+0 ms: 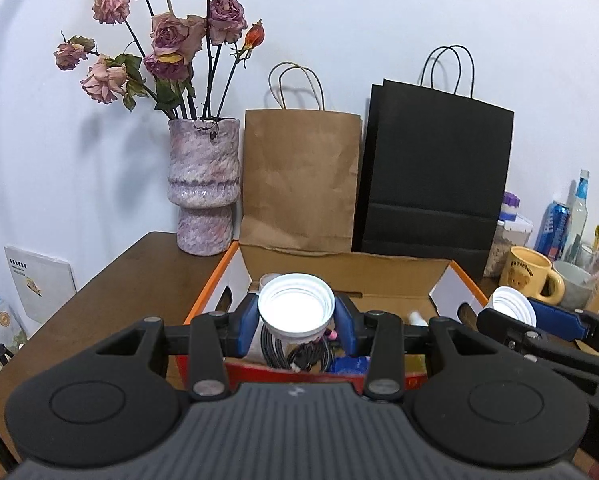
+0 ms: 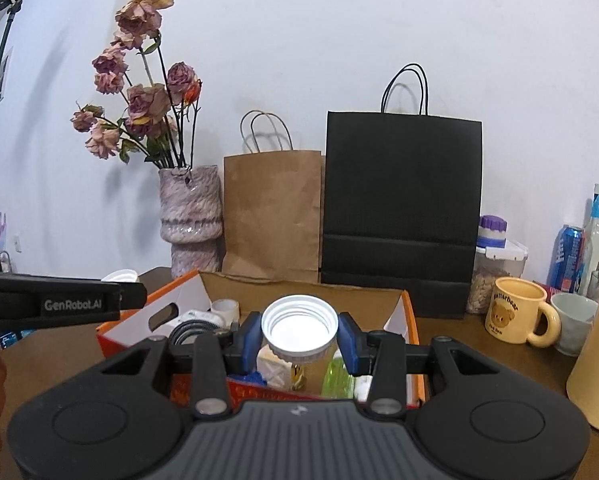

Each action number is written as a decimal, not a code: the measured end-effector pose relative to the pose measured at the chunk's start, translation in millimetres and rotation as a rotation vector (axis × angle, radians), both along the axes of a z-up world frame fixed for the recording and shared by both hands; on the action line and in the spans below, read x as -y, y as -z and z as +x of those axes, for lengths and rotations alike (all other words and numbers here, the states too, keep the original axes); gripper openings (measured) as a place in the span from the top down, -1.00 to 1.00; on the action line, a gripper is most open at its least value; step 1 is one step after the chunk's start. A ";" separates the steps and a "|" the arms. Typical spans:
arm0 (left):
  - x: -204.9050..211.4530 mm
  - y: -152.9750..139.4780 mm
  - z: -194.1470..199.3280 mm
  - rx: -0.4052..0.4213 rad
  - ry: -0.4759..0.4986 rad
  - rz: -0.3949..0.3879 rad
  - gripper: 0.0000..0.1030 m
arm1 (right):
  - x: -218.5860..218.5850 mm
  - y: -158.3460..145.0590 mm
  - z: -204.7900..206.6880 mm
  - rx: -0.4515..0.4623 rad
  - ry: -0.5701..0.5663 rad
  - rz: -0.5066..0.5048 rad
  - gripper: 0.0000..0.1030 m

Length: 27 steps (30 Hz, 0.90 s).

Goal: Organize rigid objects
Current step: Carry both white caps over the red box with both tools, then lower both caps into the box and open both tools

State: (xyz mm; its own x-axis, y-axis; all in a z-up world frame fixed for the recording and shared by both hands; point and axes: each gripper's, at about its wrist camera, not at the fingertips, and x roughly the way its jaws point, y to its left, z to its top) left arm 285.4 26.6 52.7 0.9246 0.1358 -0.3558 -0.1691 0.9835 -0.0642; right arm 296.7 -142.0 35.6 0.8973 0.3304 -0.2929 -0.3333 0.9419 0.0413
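My left gripper (image 1: 296,312) is shut on a white ribbed plastic cup (image 1: 296,306), held open side toward me above an open orange cardboard box (image 1: 399,276). My right gripper (image 2: 298,330) is shut on a second white ribbed cup (image 2: 298,326) above the same box (image 2: 119,330). The right gripper and its cup (image 1: 513,306) also show at the right of the left wrist view. The box holds a coiled black cable (image 1: 287,350), a tape roll (image 2: 224,308), a green bottle (image 2: 337,378) and other small items.
A pink vase (image 1: 203,184) with dried roses, a brown paper bag (image 1: 299,180) and a black paper bag (image 1: 435,168) stand behind the box against the wall. A yellow bear mug (image 2: 515,312), a grey cup (image 2: 575,320), a blue can (image 2: 567,256) and bottles stand at the right.
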 end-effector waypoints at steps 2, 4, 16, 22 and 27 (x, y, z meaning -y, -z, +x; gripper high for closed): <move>-0.8 -0.8 5.8 0.005 -0.005 -0.004 0.20 | -2.1 0.1 4.9 0.000 0.003 -0.002 0.24; -1.5 -1.8 11.7 0.008 -0.009 -0.009 0.20 | -2.9 0.4 10.8 -0.003 0.007 -0.001 0.24; -7.4 1.4 53.1 0.000 -0.029 -0.014 0.20 | -7.6 4.9 55.2 -0.023 0.024 0.014 0.24; -10.5 6.2 74.6 -0.016 -0.030 -0.008 0.20 | -11.6 9.7 76.6 -0.032 0.028 0.007 0.24; -15.8 10.0 92.6 -0.029 -0.040 0.002 0.20 | -15.1 14.9 96.1 -0.046 0.024 -0.002 0.24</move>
State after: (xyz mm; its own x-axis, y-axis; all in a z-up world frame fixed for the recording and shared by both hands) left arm 378.0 42.4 42.7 0.9078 0.1733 -0.3820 -0.2102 0.9760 -0.0566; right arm 392.9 -126.8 20.6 0.8906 0.3083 -0.3343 -0.3084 0.9497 0.0543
